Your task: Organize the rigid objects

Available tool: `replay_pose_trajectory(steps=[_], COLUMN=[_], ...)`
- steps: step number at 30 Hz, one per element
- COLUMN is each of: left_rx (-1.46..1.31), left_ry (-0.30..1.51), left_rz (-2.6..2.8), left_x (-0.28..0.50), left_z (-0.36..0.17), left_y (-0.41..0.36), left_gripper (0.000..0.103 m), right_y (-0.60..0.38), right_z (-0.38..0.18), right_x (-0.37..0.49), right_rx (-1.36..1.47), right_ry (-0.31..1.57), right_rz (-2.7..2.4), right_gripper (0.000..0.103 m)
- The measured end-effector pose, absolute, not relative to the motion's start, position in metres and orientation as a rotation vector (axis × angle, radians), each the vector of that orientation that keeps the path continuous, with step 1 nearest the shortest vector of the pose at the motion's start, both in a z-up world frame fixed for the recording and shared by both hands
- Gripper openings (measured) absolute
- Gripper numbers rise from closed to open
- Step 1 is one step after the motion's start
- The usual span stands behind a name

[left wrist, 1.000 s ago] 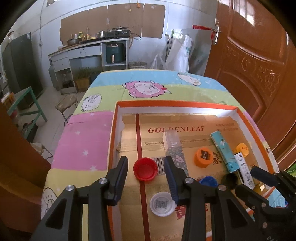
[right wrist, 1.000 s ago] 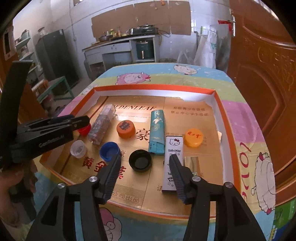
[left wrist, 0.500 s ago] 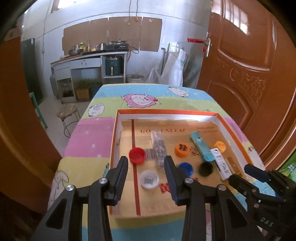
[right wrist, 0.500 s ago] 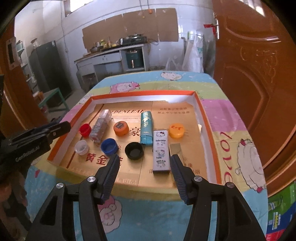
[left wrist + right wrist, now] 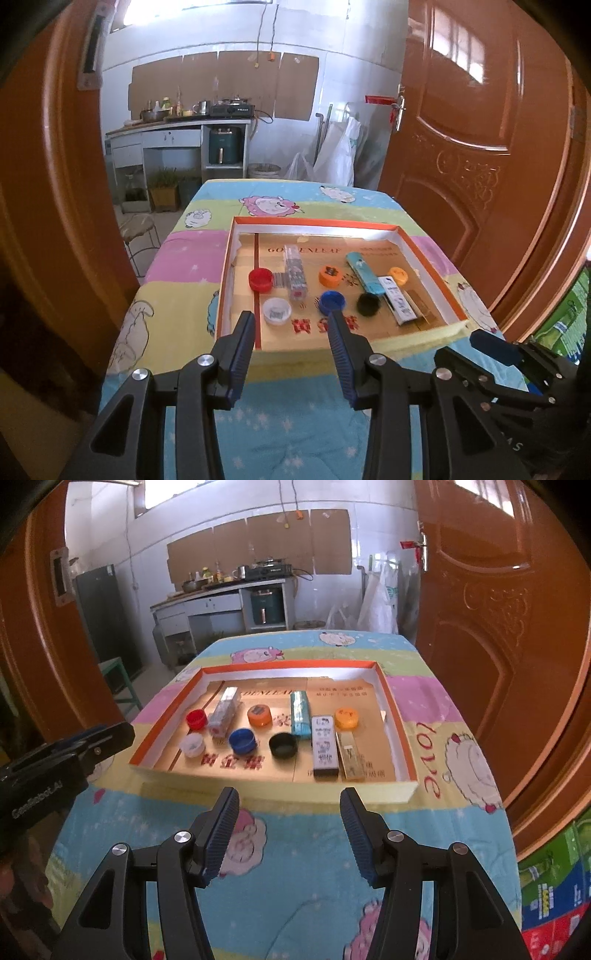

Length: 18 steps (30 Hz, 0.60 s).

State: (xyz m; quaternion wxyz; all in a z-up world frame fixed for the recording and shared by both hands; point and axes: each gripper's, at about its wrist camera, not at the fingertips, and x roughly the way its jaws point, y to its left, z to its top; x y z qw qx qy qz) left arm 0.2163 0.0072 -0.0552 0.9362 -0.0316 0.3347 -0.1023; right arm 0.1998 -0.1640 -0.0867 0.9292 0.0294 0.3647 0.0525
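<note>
An orange-rimmed cardboard tray (image 5: 397, 716) (image 5: 424, 254) lies on the table. In it are several bottle caps: red (image 5: 195, 718), white (image 5: 192, 744), blue (image 5: 242, 740), black (image 5: 283, 744), orange (image 5: 259, 715) and yellow-orange (image 5: 346, 717). A clear box (image 5: 224, 712), a teal box (image 5: 299, 713), a white printed box (image 5: 324, 746) and a gold box (image 5: 351, 755) lie lengthwise there too. My left gripper (image 5: 291, 325) and my right gripper (image 5: 288, 801) both stand open and empty, above the tablecloth on the near side of the tray.
A cartoon-print cloth (image 5: 295, 867) covers the table. Brown doors (image 5: 517, 646) stand at the right and a brown door panel (image 5: 44, 184) at the left. A stool (image 5: 138, 225) is left of the table, and a kitchen counter (image 5: 177, 129) stands at the back.
Both grippers have pulled back and risen from over the tray to the near side of the table. The tray's objects have not moved.
</note>
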Motion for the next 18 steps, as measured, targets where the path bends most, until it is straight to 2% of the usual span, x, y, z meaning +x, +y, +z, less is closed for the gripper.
replay_pose_trajectory(steps=[9, 18], left_rx=[-0.071, -0.018], left_ry=[0.692, 0.567], left_rz=[-0.154, -0.024], left_x=[0.172, 0.118], left_z=[-0.056, -0.043], left_y=[0.007, 0.004], left_gripper=[0.041, 0.04], right_y=[-0.163, -0.153], right_z=[-0.076, -0.059], right_x=[0.156, 0.117], right_rx=[0.063, 0.036], right_ry=[0.723, 0.69], right_rz=[0.08, 0.072], right_gripper=[0.059, 0.059])
